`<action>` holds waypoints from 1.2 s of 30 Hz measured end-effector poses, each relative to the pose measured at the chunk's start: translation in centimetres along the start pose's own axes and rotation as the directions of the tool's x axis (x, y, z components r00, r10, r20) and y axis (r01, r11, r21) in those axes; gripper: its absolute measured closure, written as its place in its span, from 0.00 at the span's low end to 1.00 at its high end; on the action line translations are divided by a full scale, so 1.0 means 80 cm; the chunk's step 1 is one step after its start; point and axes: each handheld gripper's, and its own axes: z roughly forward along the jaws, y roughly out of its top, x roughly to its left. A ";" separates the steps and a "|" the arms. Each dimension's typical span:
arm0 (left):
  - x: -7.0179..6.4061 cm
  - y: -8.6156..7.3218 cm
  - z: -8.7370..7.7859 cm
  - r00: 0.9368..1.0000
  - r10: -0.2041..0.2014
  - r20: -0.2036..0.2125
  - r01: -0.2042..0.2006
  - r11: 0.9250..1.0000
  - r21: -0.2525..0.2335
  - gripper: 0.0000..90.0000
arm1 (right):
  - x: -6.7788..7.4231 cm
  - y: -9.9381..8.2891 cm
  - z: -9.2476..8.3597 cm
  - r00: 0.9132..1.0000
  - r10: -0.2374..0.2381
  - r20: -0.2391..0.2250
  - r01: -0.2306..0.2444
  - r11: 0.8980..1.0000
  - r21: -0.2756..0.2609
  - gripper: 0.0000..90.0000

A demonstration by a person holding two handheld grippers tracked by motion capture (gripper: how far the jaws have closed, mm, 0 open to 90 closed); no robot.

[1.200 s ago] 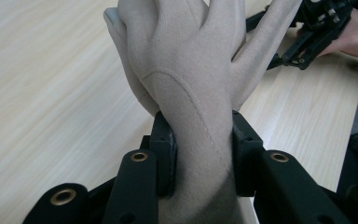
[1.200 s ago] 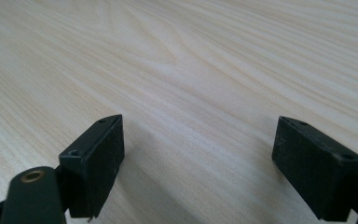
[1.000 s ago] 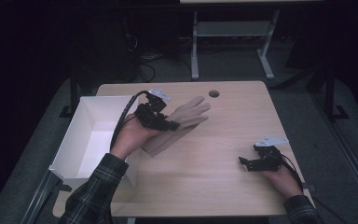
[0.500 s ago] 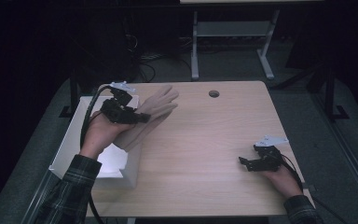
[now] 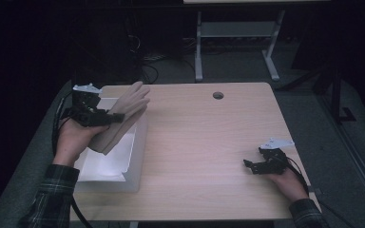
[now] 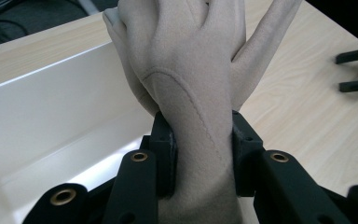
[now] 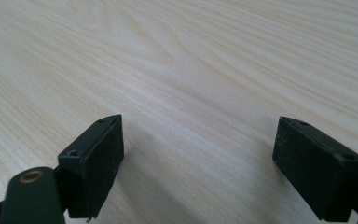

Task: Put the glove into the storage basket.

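**Glove carried over the white box**

Your left gripper (image 5: pixel 105 117) has travelled from above the middle of the table (image 5: pixel 209 142) leftward since a second ago, and it now hangs over the white box (image 5: pixel 140 156) at the table's left edge. Half a second ago it was already near the box's far corner; now the beige glove (image 5: pixel 123 114) sits above the box's open inside, its fingers pointing away from you and past the box's far wall. Your left jaws are clamped on the glove at its cuff, one pad on each side, as the left gripper view shows (image 6: pixel 200 154); the glove (image 6: pixel 191 70) stands up between them with its stitched seam facing the camera. Their grip looks the same across all three moments.

Your right gripper (image 5: pixel 251 166) has not shifted: it rests low on the table near the right front corner, its jaws standing wide apart with bare wood between them (image 7: pixel 198 154).

No brand, label or writing can be read on the glove, the box or the grippers.
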 end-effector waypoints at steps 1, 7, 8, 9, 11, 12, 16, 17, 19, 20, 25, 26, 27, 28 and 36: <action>0.007 -0.006 -0.006 1.000 -0.012 -0.017 0.012 1.000 -0.004 0.75 | 0.000 0.000 0.000 1.000 0.000 0.000 0.000 1.000 0.000 0.18; 0.025 -0.027 -0.012 0.996 -0.050 -0.073 0.050 0.999 0.003 0.75 | 0.000 0.000 0.000 1.000 0.000 0.000 0.000 1.000 0.000 0.18; 0.025 -0.027 -0.012 0.996 -0.050 -0.073 0.050 0.999 0.003 0.75 | 0.000 0.000 0.000 1.000 0.000 0.000 0.000 1.000 0.000 0.18; 0.031 -0.035 -0.007 0.995 -0.064 -0.080 0.065 0.998 0.012 0.75 | 0.000 0.000 0.000 1.000 0.001 0.000 -0.001 1.000 0.000 0.18; 0.033 -0.039 -0.003 0.994 -0.075 -0.083 0.076 0.997 0.015 0.75 | 0.000 0.000 0.000 1.000 0.000 0.000 0.000 1.000 0.000 0.18; 0.034 -0.042 0.000 0.993 -0.078 -0.084 0.080 0.997 0.019 0.75 | 0.000 0.000 0.000 1.000 0.000 0.000 0.000 1.000 0.000 0.18; 0.041 -0.057 0.016 0.991 -0.093 -0.098 0.097 0.995 0.033 0.75 | 0.000 0.000 0.000 1.000 0.000 0.001 0.000 1.000 -0.001 0.18; 0.042 -0.060 0.020 0.990 -0.100 -0.099 0.104 0.994 0.036 0.75 | 0.000 0.000 0.000 1.000 0.000 0.001 0.000 1.000 -0.001 0.18; 0.042 -0.062 0.024 0.990 -0.102 -0.099 0.106 0.993 0.041 0.75 | 0.000 0.000 0.000 1.000 -0.001 0.002 0.001 1.000 -0.001 0.18; 0.043 -0.068 0.035 0.989 -0.105 -0.101 0.111 0.992 0.053 0.75 | 0.000 0.000 0.000 1.000 -0.001 0.002 0.001 1.000 -0.001 0.18; 0.046 -0.081 0.057 0.987 -0.120 -0.105 0.128 0.989 0.075 0.75 | 0.000 0.000 0.000 1.000 0.000 0.002 0.000 1.000 -0.001 0.18; 0.046 -0.081 0.057 0.987 -0.120 -0.105 0.128 0.989 0.075 0.75 | 0.000 0.000 0.000 1.000 0.000 0.002 0.000 1.000 -0.001 0.18; 0.047 -0.083 0.061 0.987 -0.120 -0.106 0.128 0.989 0.080 0.75 | 0.000 0.000 0.000 1.000 0.000 0.001 0.000 1.000 -0.001 0.18; 0.048 -0.085 0.064 0.986 -0.123 -0.109 0.132 0.987 0.086 0.75 | 0.000 0.000 0.000 1.000 -0.001 0.001 0.001 1.000 0.001 0.18; 0.050 -0.099 0.089 0.985 -0.134 -0.112 0.148 0.982 0.120 0.75 | 0.000 0.000 0.000 1.000 -0.001 0.001 0.001 1.000 0.001 0.18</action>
